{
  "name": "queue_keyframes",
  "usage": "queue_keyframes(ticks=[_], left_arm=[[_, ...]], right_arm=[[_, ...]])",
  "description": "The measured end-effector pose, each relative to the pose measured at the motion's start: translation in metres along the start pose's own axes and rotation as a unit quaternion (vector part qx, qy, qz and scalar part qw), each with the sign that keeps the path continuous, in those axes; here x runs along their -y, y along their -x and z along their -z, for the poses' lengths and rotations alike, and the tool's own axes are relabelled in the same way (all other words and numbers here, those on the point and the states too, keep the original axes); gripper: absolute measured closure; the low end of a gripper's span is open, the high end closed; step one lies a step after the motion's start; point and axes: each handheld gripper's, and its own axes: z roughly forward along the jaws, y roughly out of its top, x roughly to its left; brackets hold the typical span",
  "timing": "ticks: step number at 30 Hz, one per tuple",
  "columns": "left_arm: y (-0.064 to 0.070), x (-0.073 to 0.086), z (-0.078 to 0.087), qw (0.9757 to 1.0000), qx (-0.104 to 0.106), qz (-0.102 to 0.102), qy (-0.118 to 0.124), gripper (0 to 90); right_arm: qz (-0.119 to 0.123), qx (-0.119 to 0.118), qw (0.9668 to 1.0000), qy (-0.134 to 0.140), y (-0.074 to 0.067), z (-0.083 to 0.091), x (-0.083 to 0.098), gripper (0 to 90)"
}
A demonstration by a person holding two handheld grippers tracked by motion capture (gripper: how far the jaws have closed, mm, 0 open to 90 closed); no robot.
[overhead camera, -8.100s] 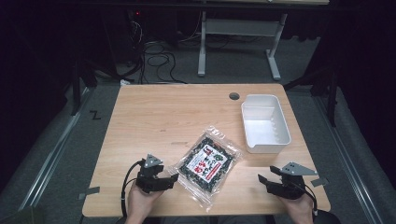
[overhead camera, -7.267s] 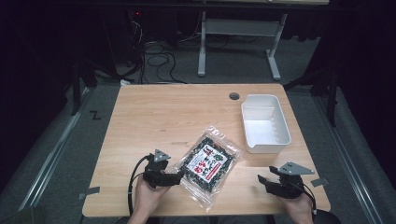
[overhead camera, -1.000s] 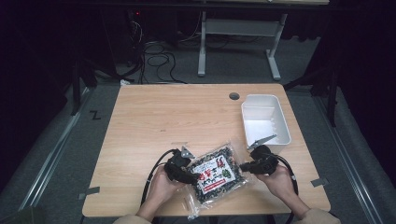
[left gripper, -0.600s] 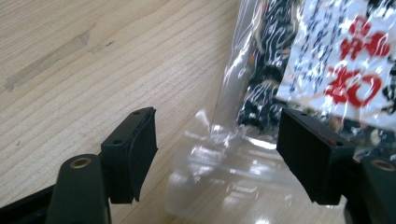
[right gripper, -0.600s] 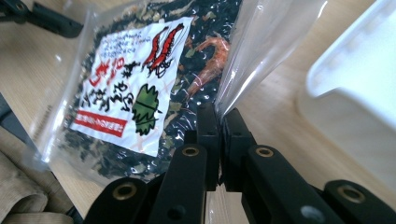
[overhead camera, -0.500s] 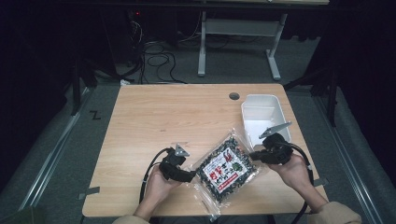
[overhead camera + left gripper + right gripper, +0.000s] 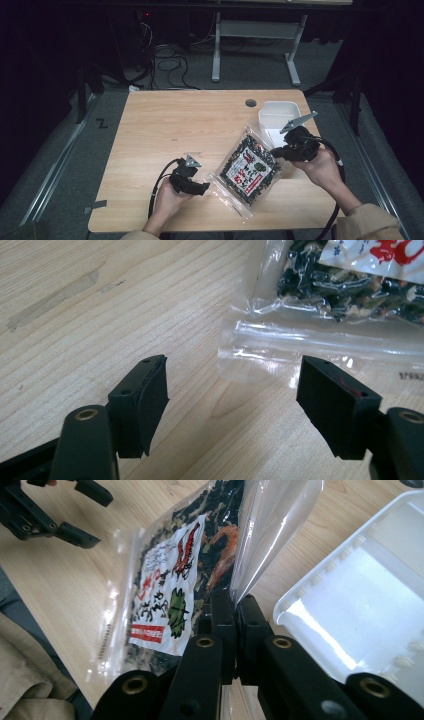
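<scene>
A clear plastic bag of dark dried food (image 7: pixel 248 170) with a white and red label lies tilted on the wooden table (image 7: pixel 170 130). My right gripper (image 7: pixel 276 152) is shut on the bag's upper right edge, lifting that side; in the right gripper view the jaws pinch the clear film (image 7: pixel 260 555) of the bag (image 7: pixel 170 585). My left gripper (image 7: pixel 202 188) rests open on the table just left of the bag's lower sealed end. In the left gripper view its fingers (image 7: pixel 145 400) stand wide apart, with the bag's clear strip (image 7: pixel 300 340) just beyond them, untouched.
A white plastic container (image 7: pixel 280 117), empty inside, stands at the table's right side just behind my right gripper; it appears close by as the container (image 7: pixel 360 600) in the right gripper view. A round cable hole (image 7: pixel 250 103) marks the tabletop's back. Dark floor and cables surround the table.
My right gripper has carried the bag's edge up and to the right toward the container. The bag has swung with it. My left gripper has let go and now sits open beside the bag.
</scene>
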Motion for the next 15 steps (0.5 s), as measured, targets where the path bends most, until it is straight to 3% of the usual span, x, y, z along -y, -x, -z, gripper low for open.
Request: queue_keyframes(ticks=[8, 15], left_arm=[[-0.001, 0.000, -0.001, 1.0000, 0.002, 0.005, -0.001, 29.1], [-0.002, 0.001, -0.002, 1.0000, 0.004, 0.005, -0.002, 29.2]], right_arm=[[-0.007, -0.029, 0.9995, 0.011, 0.009, 0.015, -0.016, 90.0], [-0.008, -0.014, 0.9997, 0.017, 0.016, 0.031, -0.032, 90.0]])
